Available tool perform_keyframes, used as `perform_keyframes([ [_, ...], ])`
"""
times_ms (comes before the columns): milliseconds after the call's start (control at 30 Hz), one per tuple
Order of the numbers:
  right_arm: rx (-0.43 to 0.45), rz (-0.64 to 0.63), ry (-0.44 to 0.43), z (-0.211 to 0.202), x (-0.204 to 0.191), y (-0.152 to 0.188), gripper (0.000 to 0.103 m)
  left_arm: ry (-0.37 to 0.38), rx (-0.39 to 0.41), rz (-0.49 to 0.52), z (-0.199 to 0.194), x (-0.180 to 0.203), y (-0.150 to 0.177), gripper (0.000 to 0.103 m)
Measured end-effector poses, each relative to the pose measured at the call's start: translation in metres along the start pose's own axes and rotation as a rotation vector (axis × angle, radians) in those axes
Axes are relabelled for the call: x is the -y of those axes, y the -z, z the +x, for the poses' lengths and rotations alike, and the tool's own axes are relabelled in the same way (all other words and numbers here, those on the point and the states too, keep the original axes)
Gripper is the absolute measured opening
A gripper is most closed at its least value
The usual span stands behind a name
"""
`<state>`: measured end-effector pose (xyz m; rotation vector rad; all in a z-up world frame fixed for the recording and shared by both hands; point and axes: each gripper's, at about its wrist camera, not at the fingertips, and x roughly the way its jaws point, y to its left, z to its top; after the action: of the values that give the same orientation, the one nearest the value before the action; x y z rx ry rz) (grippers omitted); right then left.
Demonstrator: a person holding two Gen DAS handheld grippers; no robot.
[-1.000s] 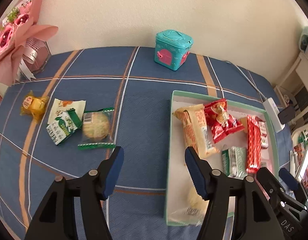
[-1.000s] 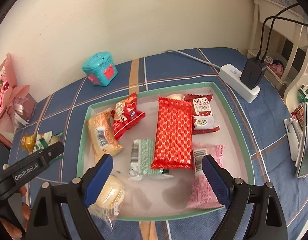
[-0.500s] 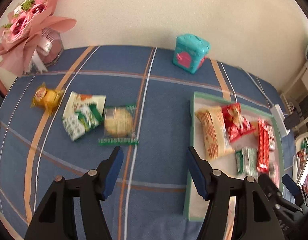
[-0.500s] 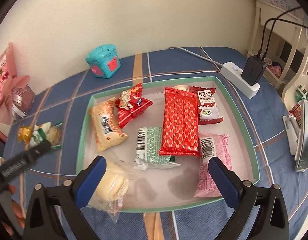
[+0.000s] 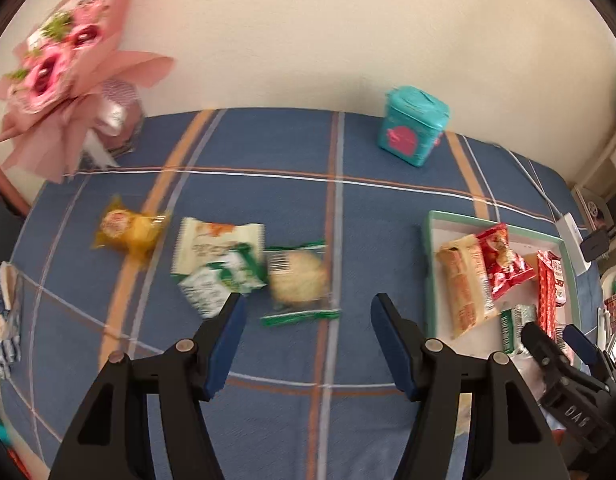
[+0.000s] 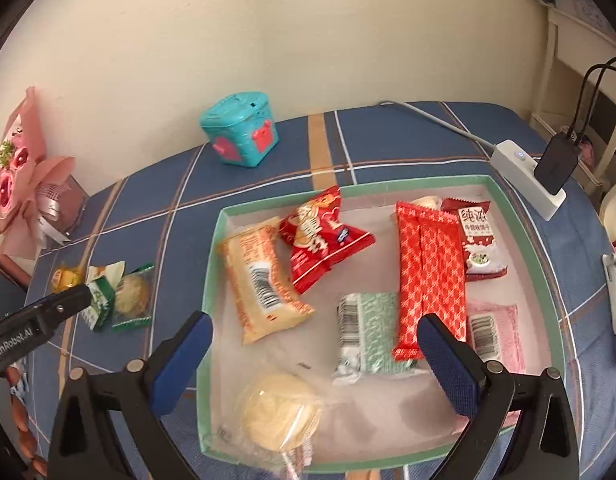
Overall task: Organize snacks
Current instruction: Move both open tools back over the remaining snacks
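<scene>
A green-rimmed tray (image 6: 212, 280) holds several snack packs: an orange one (image 6: 260, 280), a red one (image 6: 320, 236), a long red bar (image 6: 430, 272), a green one (image 6: 368, 332) and a pink one (image 6: 492, 332). A round pastry in clear wrap (image 6: 280, 408) lies at its near left corner. My right gripper (image 6: 314, 332) hangs wide open above the tray, holding nothing. On the blue cloth left of the tray (image 5: 428, 264) lie a round cookie pack (image 5: 298, 280), a green-white pack (image 5: 220, 268) and a yellow pack (image 5: 126, 228). My left gripper (image 5: 308, 312) is open and empty just short of the cookie pack.
A teal tin (image 5: 414, 132) stands at the back by the wall, and a pink bouquet (image 5: 60, 64) fills the back left corner. A white power strip with a black charger (image 6: 544, 176) lies right of the tray. A blue-white pack (image 5: 4, 308) sits at the far left edge.
My left gripper has swung left, away from the tray and over to the loose snacks. The right gripper's jaws have spread wider and drawn back a little; the pastry stays in the tray.
</scene>
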<state>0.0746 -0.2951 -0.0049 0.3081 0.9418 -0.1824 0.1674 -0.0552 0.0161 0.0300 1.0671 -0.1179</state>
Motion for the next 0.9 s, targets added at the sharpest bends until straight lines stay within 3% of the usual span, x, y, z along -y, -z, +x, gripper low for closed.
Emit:
perform_keyframes([
  [200, -0.003, -0.049, -0.063, -0.006, -0.039, 0.0, 0.103, -0.045, 0.01, -0.084, -0.01, -0.061, 0.002, 0.065],
  [333, -0.032, -0.114, -0.07, 0.005, -0.072, -0.003, 0.103, -0.08, 0.016, -0.07, -0.008, -0.096, 0.001, 0.065],
  [633, -0.1, -0.202, -0.12, 0.036, -0.148, -0.021, 0.103, -0.065, -0.034, -0.161, 0.007, -0.186, -0.034, 0.065],
  [800, -0.142, -0.262, -0.123, 0.058, -0.184, -0.027, 0.096, -0.063, -0.054, -0.168, 0.024, -0.21, -0.049, 0.065],
  [900, -0.17, -0.281, -0.112, 0.074, -0.198, -0.026, 0.092, -0.018, -0.076, -0.18, 0.038, -0.217, -0.056, 0.065],
])
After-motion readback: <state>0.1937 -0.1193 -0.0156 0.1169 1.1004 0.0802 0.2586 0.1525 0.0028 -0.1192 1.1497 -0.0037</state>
